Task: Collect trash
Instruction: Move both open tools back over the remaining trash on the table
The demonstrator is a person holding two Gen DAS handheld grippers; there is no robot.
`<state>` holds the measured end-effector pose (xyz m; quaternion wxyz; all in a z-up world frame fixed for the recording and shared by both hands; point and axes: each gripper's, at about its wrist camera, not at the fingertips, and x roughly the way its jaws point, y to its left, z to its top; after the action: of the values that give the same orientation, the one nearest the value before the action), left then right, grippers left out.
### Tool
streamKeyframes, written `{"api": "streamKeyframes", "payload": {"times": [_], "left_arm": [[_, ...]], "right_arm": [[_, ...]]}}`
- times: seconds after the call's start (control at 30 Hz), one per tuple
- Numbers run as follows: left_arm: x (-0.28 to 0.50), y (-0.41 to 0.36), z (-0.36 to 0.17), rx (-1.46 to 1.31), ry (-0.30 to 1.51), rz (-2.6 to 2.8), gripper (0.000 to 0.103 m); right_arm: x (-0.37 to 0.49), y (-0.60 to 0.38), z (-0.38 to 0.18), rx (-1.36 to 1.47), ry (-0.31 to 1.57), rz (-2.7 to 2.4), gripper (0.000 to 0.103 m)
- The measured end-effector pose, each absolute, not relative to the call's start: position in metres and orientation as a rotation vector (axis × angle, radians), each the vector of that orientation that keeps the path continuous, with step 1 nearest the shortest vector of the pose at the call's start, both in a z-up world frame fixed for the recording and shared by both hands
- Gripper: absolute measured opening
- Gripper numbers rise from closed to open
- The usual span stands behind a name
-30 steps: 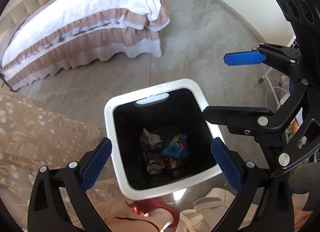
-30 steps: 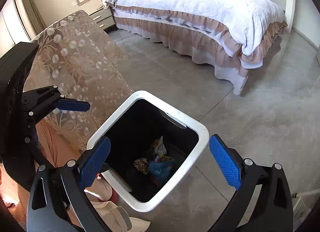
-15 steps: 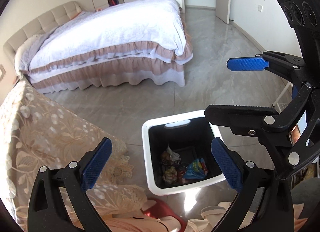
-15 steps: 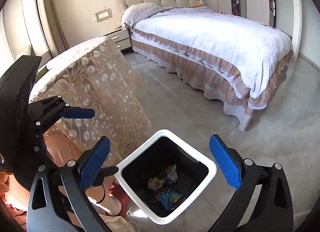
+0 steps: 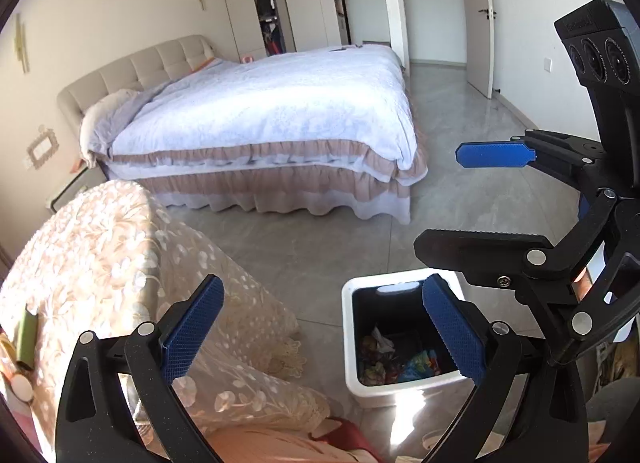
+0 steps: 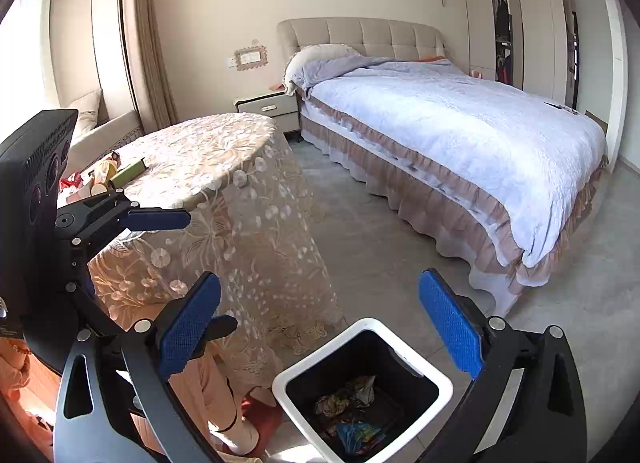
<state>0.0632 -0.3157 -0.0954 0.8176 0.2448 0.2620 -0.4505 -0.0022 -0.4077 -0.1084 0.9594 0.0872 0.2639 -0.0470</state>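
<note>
Both cameras have lifted and tilted up since a second ago: trash bin [image 5: 362,343] now sits low in each view instead of filling the middle, more of the room shows. Bin is white-rimmed with a black inside, standing on the grey floor [image 5: 320,247] just beside the draped bench [image 6: 208,167]. Crumpled wrappers [image 6: 346,395] and a blue packet [image 5: 420,363] lie at its bottom.

Left hand-held gripper [image 5: 324,335] released, blue pads wide apart, nothing between them, up above the bench edge and the bin. Right hand-held gripper [image 6: 320,327] also released and empty, over the bin and floor. Each one shows side-on in the other's camera, fingers spread.

Bench cloth is beige floral lace. On its top at the far left: a green box [image 6: 128,172] and some small items, too small to name. Bed [image 6: 460,131] with white quilt and ruffled skirt stands well apart across the floor, nightstand [image 6: 268,109] by its head, wardrobe [image 5: 288,3] behind.
</note>
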Motion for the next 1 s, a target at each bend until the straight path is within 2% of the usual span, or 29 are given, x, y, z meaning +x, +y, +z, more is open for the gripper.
{"api": "streamKeyframes", "payload": {"times": [0.3, 0.6, 1.0], "left_arm": [[0.086, -0.265, -0.076, 0.402, 0.536, -0.805, 0.098], [0.113, -0.175, -0.049, 0.268, 0.498, -0.553, 0.098], [0.142, -0.057, -0.036, 0.063, 0.536, -0.307, 0.098]], "right_arm": [[0.022, -0.378, -0.084, 0.169, 0.46, -0.032, 0.099], [0.059, -0.327, -0.062, 0.147, 0.42, 0.08, 0.099], [0.106, -0.242, -0.041, 0.127, 0.4, 0.274, 0.099]]}}
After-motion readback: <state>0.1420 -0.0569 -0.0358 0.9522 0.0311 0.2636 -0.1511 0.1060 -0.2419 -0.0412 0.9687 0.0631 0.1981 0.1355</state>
